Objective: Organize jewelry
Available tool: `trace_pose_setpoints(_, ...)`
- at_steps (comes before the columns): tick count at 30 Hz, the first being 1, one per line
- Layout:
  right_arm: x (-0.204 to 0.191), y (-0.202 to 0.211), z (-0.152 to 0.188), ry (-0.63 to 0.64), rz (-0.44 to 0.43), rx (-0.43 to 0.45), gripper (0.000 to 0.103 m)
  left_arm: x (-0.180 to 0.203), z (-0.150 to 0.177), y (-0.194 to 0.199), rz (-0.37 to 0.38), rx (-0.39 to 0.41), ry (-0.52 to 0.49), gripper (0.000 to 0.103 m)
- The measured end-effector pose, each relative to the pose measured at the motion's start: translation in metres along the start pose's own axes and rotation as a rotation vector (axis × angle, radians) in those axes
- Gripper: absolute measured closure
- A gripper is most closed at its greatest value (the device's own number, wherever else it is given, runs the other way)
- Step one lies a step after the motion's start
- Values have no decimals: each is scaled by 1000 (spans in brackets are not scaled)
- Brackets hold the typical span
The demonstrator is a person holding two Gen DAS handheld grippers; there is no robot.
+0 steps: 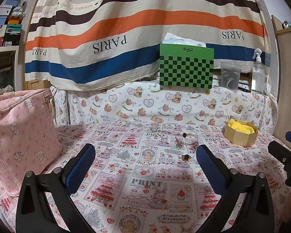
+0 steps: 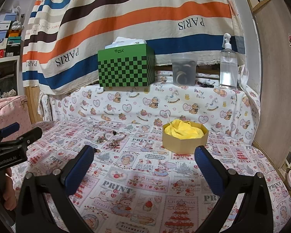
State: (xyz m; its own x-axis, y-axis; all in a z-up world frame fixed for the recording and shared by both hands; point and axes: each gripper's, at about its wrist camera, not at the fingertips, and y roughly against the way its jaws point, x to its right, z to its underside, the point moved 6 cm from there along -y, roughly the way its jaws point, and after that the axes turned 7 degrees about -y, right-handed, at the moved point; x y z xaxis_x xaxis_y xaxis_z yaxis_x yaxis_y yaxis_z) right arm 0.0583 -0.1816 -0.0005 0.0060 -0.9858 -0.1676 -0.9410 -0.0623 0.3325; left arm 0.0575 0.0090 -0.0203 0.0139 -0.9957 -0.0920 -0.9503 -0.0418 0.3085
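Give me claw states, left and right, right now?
Left claw: open, holding nothing, above the tablecloth.
Right claw: open, holding nothing, gold box ahead.

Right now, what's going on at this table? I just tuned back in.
A person holds a gripper in each hand above the patterned tablecloth, and nothing is picked up yet. The left gripper and right gripper are both open and empty. The jewelry is loose on the cloth: a silver bangle with small charms beside it and a ring closer in. To their right, the gold octagonal box with yellow lining stands open and holds no jewelry that shows.
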Motion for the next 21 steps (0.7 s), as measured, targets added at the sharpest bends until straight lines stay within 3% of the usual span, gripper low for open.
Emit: trace_pose_setpoints(21, 0, 0, -1, 1, -1, 2, 0, 0, 0, -1, -1, -4, 3, 0)
